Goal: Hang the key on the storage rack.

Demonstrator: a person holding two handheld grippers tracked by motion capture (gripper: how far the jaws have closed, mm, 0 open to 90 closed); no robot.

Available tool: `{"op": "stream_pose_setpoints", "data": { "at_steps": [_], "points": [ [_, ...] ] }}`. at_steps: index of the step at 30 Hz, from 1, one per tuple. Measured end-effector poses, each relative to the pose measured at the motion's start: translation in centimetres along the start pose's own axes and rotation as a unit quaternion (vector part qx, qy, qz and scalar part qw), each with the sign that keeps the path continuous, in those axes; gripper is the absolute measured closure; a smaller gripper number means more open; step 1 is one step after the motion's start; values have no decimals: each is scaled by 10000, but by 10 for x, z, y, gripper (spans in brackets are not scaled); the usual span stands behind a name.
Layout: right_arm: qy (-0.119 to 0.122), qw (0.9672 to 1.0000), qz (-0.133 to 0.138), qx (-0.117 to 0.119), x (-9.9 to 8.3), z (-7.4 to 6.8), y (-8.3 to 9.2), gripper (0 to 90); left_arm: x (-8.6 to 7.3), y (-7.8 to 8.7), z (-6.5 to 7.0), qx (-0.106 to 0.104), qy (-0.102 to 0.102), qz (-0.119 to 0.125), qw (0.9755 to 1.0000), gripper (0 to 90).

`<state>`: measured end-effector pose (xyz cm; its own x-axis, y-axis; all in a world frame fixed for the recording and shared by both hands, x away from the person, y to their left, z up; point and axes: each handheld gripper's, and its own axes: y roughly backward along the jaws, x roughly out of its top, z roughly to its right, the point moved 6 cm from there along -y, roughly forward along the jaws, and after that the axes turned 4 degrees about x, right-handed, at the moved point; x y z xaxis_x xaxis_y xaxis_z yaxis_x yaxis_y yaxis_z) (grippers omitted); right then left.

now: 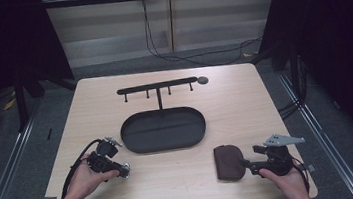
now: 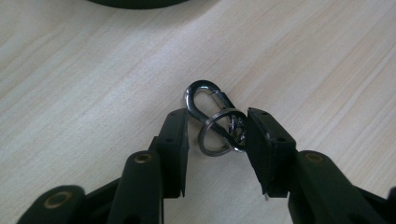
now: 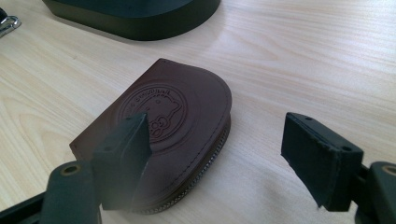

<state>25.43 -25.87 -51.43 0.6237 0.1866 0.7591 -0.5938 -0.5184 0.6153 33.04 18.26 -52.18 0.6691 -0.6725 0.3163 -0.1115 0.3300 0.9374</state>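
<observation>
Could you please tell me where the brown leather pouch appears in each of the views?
High view: pouch lower right, beside the right gripper.
Left gripper view: not in it.
Right gripper view: pouch centre, partly behind one jaw.
Shared landmark: the black tray.

Landmark: the carabiner point(image 2: 208, 105) lies flat on my wooden table point(image 2: 84, 79).
Key ring point(image 2: 215, 136): hooked through the carabiner, overlapping its near end.
My left gripper point(image 2: 217, 140): jaws straddle the carabiner's near end, right pad touching the ring, left pad just beside.
</observation>
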Motion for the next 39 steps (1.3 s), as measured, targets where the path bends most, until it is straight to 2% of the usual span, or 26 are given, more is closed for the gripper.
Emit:
{"op": "stream_pose_setpoints", "data": {
  "at_steps": [7,9,17,18,21,22,24,30,34,36,37,39],
  "points": [
    [4,10000,-14,-6,0,0,0,235,0,5,0,-40,-42,99,9999,715],
    [-3,10000,-18,-7,0,0,0,235,-1,6,-1,-32,-46,104,9999,784],
    [-15,10000,-44,-7,-1,0,0,234,-2,7,1,-94,-121,101,9998,848],
    [-18,10000,-46,-8,-1,0,-1,235,-1,8,1,-84,-112,107,9998,845],
    [-16,10000,-55,-18,-1,0,-1,234,1,9,-1,-60,-81,178,9998,726],
    [-18,10000,-59,-17,-1,0,-1,234,1,9,-2,-84,-63,179,9998,718],
    [-24,10000,-58,-15,-1,0,-1,235,1,6,-4,-59,9,110,9999,651],
    [-5,10000,-64,-5,-1,1,-1,234,5,-1,1,-113,-35,-2,9999,562],
    [-14,10000,-76,-3,-1,0,-1,235,8,-5,5,-45,-50,-32,10000,562],
    [-13,10000,-66,2,-1,0,-1,235,8,-4,6,-70,-70,2,10000,595],
    [-15,10000,-70,0,-1,0,-1,235,8,-4,7,-115,-93,11,9999,670],
    [-10,10000,-71,3,-1,0,-1,234,8,-3,8,-85,-116,8,9999,671]
  ]
}}
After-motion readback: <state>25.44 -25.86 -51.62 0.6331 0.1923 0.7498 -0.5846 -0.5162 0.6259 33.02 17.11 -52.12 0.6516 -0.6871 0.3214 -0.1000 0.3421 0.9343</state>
